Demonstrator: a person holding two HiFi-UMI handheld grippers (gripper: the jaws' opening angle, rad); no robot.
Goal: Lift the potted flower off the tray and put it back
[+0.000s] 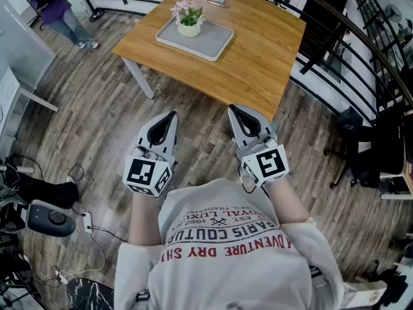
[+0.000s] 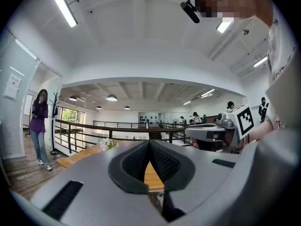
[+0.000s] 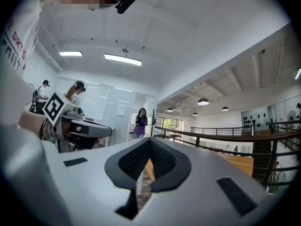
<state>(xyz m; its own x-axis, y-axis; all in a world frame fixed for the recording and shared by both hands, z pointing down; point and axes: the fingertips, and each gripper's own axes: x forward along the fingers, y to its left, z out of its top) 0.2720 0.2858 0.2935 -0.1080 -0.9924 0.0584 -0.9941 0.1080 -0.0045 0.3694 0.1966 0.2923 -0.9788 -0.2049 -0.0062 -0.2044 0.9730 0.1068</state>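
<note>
The potted flower [image 1: 189, 18], pink blooms in a white pot, stands upright on the grey tray [image 1: 210, 44] at the far side of the wooden table [image 1: 251, 63]. Both grippers hover level over the floor, close to the person's chest and well short of the table's near edge. The left gripper [image 1: 170, 115] is shut with nothing between its pads, and so is the right gripper [image 1: 233, 110]. In the left gripper view the jaws [image 2: 149, 143] meet at their tips, with the flower [image 2: 108, 144] small and far behind them. The right gripper [image 3: 149, 141] likewise shows its pads touching.
A small grey object [image 1: 219, 0] lies on the table's far edge. A dark railing [image 1: 335, 24] curves behind and right of the table. A black chair [image 1: 361, 150] stands at the right. Cables and a device [image 1: 46, 218] lie on the floor at left. A person in purple [image 1: 55, 5] stands far left.
</note>
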